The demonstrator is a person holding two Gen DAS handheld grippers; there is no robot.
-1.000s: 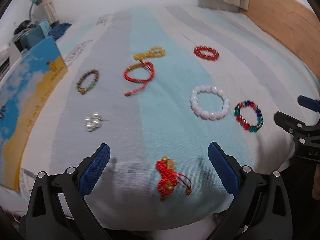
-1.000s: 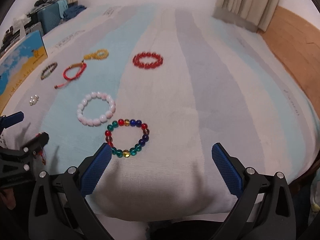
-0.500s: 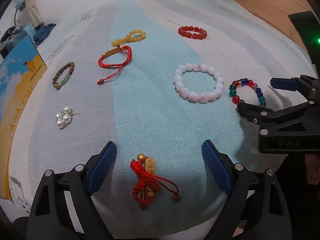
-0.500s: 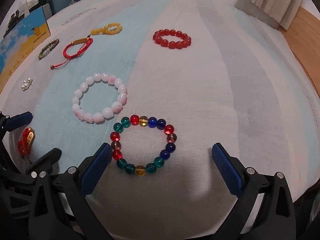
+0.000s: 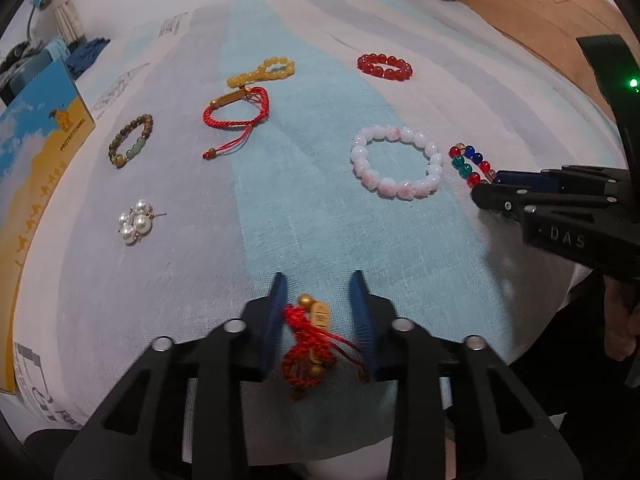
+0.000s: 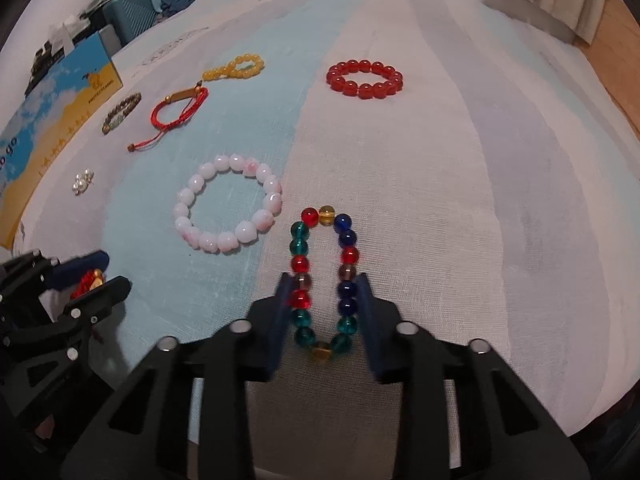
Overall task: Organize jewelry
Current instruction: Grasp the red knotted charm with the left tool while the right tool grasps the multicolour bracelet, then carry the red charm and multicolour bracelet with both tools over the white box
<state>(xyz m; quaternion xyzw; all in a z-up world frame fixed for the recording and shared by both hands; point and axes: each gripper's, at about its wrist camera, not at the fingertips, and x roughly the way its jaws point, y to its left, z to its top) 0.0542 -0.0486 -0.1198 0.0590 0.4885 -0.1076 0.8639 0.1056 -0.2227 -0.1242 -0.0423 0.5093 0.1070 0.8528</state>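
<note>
The left gripper (image 5: 318, 312) has its blue pads drawn in on either side of the red knotted charm (image 5: 308, 344), pinching or just about to pinch it at the near edge of the striped cloth (image 5: 280, 184); a thin gap may remain on the right side, so contact there is hard to confirm. The right gripper (image 6: 323, 308) squeezes the multicolour bead bracelet (image 6: 323, 280), its loop pressed from a circle into a long oval between the pads. Further out, nothing looks sorted yet: the white-pink bead bracelet (image 6: 228, 208), red bead bracelet (image 6: 365, 79), yellow bead strand (image 6: 236, 69), red cord bracelet (image 6: 176, 114), brown-green bracelet (image 6: 121, 111) and pearl cluster (image 6: 82, 181) all lie apart, spread on the cloth. I judge the task barely begun, two first picks in hand and six pieces left; no tray or box for them is visible
</note>
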